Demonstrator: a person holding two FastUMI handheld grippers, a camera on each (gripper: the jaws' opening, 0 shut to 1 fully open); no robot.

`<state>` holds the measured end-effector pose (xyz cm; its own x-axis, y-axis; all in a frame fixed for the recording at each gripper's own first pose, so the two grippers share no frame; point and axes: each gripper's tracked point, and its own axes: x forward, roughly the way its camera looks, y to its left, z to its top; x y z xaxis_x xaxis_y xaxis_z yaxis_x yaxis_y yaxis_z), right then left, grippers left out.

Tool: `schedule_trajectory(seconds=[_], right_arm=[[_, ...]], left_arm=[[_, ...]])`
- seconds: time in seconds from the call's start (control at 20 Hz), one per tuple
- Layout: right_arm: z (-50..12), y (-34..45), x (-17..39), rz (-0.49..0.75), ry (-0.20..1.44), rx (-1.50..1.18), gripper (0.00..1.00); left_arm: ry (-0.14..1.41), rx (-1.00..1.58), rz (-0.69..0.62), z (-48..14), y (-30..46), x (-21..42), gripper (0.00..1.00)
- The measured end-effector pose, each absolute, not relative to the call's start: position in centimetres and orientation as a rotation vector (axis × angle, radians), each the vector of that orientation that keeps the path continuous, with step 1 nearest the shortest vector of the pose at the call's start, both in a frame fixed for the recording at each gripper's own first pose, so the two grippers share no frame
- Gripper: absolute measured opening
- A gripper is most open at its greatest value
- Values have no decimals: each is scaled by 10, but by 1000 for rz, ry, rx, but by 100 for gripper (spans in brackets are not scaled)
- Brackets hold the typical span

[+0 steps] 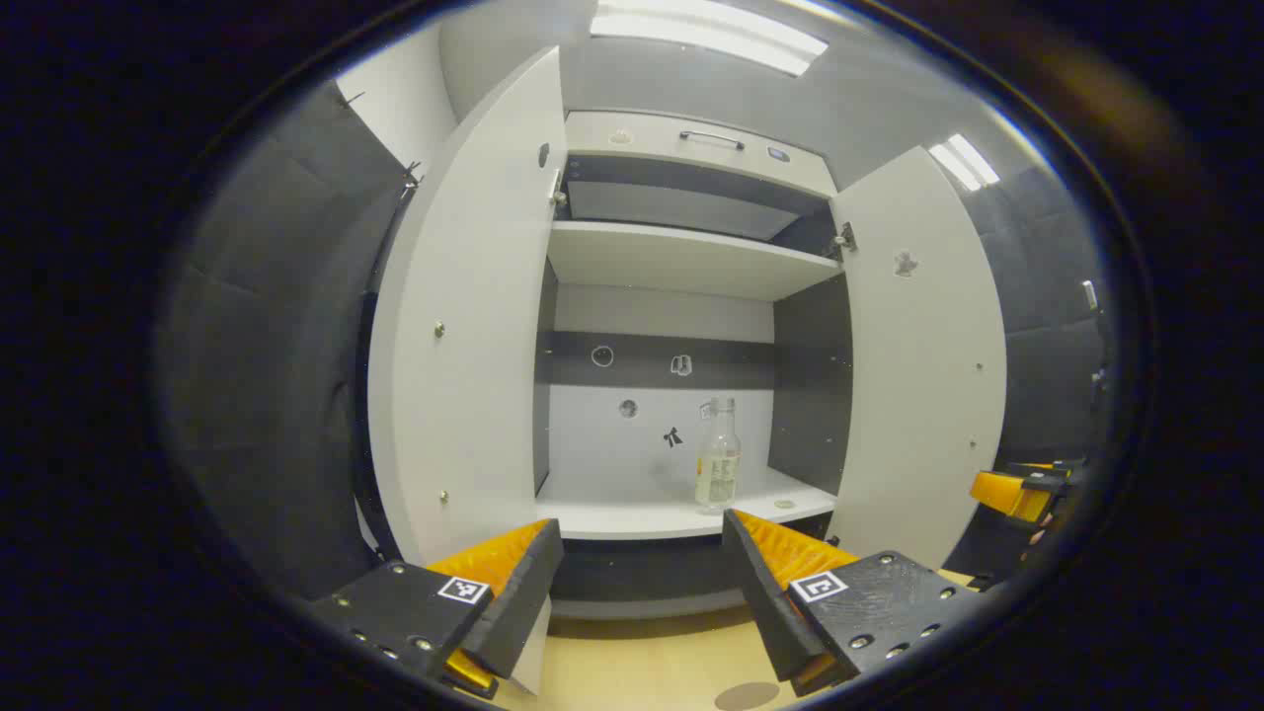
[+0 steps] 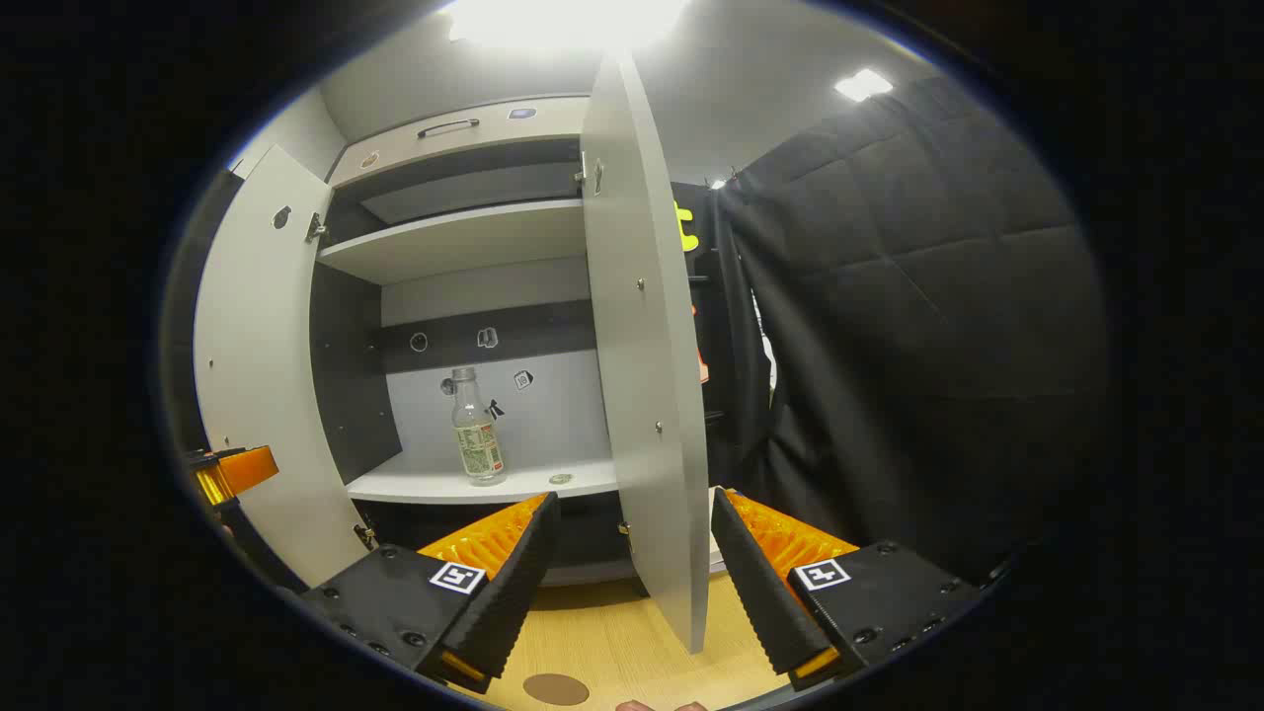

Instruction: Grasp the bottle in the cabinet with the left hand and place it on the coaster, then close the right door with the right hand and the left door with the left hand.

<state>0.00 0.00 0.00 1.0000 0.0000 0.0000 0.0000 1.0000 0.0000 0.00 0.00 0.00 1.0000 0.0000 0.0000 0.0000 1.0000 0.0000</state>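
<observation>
A clear bottle point(image 1: 718, 454) with a pale label stands upright on the cabinet's lower shelf point(image 1: 632, 509), right of its middle; the right gripper view has the bottle point(image 2: 477, 439) too. Both white doors hang wide open: the left door point(image 1: 464, 326) and the right door point(image 1: 923, 355). My left gripper point(image 1: 642, 563) is open, short of the shelf, below and left of the bottle. My right gripper point(image 2: 632, 553) is open, with the right door's edge point(image 2: 647, 395) between its fingers, not touching. A round brown coaster point(image 2: 555, 688) lies on the wooden tabletop, also seen as the coaster point(image 1: 746, 695).
The upper shelf point(image 1: 681, 259) is bare, and a drawer with a handle point(image 1: 711, 138) sits on top. Dark padded walls point(image 2: 918, 326) close in on both sides. The other gripper point(image 1: 1017, 491) shows at the right edge, and the left one point(image 2: 232, 472) at the left edge.
</observation>
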Motion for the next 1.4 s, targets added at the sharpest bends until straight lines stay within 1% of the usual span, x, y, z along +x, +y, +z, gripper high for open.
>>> schedule_trajectory(seconds=[0.05,0.5,0.7,0.95,1.1,1.15,1.2,1.3,1.35,1.4], right_arm=[[1,-1,0,-5,0,0,98],[2,-8,-2,-36,10,-21,98],[-4,-8,-3,-27,14,-49,97],[1,-16,-5,-50,29,-54,98],[4,-32,-11,-91,28,-57,98],[6,-40,-14,-114,28,-56,92],[7,-49,-17,-139,25,-52,92],[14,-69,-22,-197,2,-49,92],[19,-80,-23,-225,-11,-49,97],[22,-90,-23,-253,-19,-48,92]], left_arm=[[5,-4,2,-1,1,1,94],[12,-35,23,-8,14,11,94],[21,-37,28,-17,18,17,94],[39,-39,4,-23,14,28,94],[34,-45,-28,-21,4,38,94],[31,-47,-44,-18,-1,43,94],[27,-47,-59,-15,-7,49,94],[15,-48,-86,-8,-19,60,94],[11,-49,-95,-4,-25,66,94],[8,-51,-109,0,-33,74,94]])
